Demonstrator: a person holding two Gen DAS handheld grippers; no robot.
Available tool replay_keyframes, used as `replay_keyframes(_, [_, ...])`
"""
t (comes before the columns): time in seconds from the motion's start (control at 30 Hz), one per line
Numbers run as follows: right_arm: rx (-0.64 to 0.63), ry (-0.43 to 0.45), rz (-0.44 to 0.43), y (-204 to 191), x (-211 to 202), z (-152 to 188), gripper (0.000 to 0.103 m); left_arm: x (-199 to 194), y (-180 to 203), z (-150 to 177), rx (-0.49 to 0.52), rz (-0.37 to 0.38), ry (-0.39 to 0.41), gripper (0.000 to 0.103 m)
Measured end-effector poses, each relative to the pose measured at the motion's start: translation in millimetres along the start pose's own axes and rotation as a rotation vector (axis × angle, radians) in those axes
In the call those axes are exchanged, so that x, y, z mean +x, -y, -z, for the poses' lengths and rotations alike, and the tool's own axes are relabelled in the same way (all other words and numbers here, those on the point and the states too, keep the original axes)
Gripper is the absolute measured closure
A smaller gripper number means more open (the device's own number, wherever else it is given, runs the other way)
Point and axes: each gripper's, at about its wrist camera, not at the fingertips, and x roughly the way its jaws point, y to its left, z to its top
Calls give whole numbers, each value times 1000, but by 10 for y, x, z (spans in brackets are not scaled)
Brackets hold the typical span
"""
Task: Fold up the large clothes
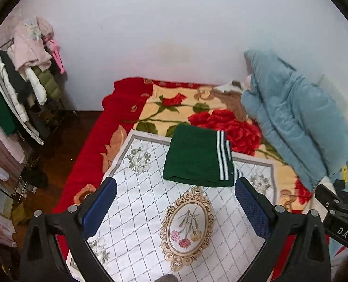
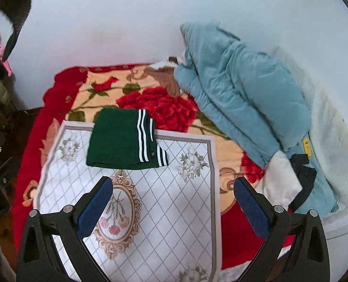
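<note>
A dark green garment (image 1: 192, 157) (image 2: 117, 138) with white stripes lies folded into a neat rectangle on the far part of a white floral mat (image 1: 150, 202) (image 2: 174, 202). My left gripper (image 1: 175, 188) hangs open above the mat, just short of the garment's near edge, holding nothing. My right gripper (image 2: 172, 186) is open too, empty, over the mat's right half and clear of the garment. A light blue padded coat (image 1: 291, 122) (image 2: 242, 96) is heaped at the right on the bed.
The mat rests on a red rose-patterned blanket (image 1: 127, 98) (image 2: 63, 87) covering the bed. A rack piled with clothes (image 1: 28, 70) stands at the far left by the white wall. White fluffy bedding (image 2: 331, 145) lies at the right. The other gripper's body (image 1: 338, 216) shows at right.
</note>
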Motion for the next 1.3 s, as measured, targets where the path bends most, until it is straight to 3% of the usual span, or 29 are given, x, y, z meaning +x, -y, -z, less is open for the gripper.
replay_keyframes(0.27, [-8,87,-39,282,-1148,165,0,-864,23,79,17,-29,89,1])
replay_keyframes(0.57, [-27,125,-56,399,-1894,367,0,-1274,55,248,14,-20,27,1])
replay_keyframes(1.3, [-50,120,-81,643,-2243,457,0,-1706,116,429,-6,-44,73,1])
